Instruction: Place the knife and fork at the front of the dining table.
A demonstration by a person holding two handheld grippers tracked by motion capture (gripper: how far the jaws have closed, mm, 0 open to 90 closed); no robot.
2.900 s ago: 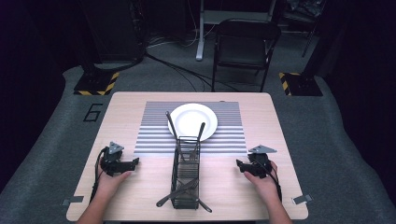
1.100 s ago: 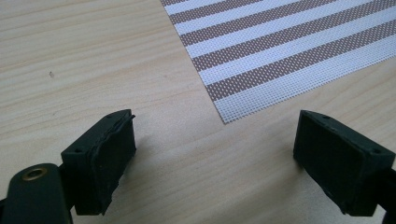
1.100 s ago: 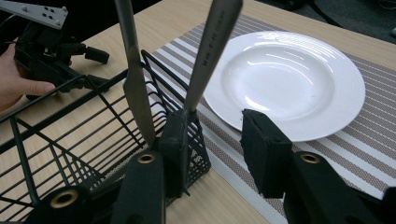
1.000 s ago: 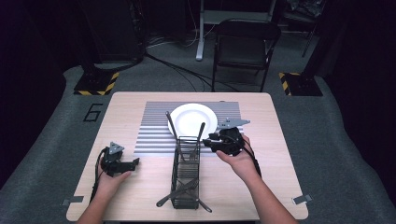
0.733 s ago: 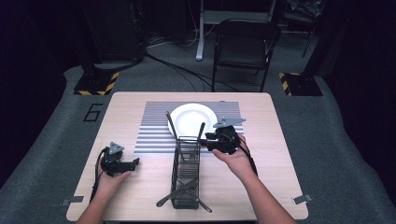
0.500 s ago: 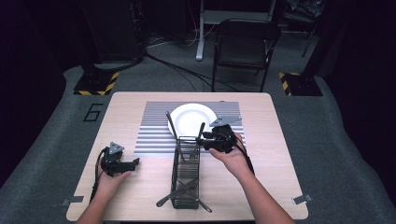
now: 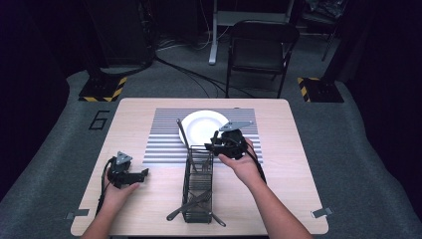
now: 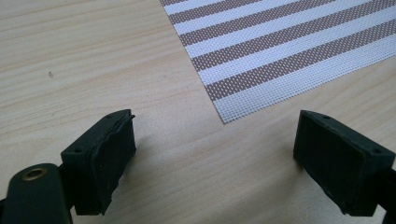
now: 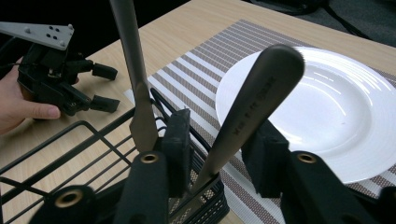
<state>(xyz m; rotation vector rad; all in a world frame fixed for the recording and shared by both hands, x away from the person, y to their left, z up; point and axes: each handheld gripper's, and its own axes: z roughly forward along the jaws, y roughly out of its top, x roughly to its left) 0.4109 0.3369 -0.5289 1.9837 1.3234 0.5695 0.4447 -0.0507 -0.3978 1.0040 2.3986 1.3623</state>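
The right claw (image 9: pixel 217 158) is set around a utensil handle (image 9: pixel 252 102) standing in the black wire caddy (image 7: pixel 198 184); its jaws have just been closing, though contact probably is not made yet. A second handle (image 9: pixel 133 70) leans just beside. Behind lies the white plate (image 7: pixel 201 127) on the striped mat (image 8: pixel 289 42). The left claw (image 8: pixel 215 158) is spread wide, resting on the desk (image 7: pixel 134 119).

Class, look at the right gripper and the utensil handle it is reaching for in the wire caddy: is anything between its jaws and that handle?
No. In the right gripper view the right gripper has its jaws, which have just been closing, on either side of the nearer utensil handle, with a gap on each side. A second handle stands just outside the left jaw, in the same wire caddy.
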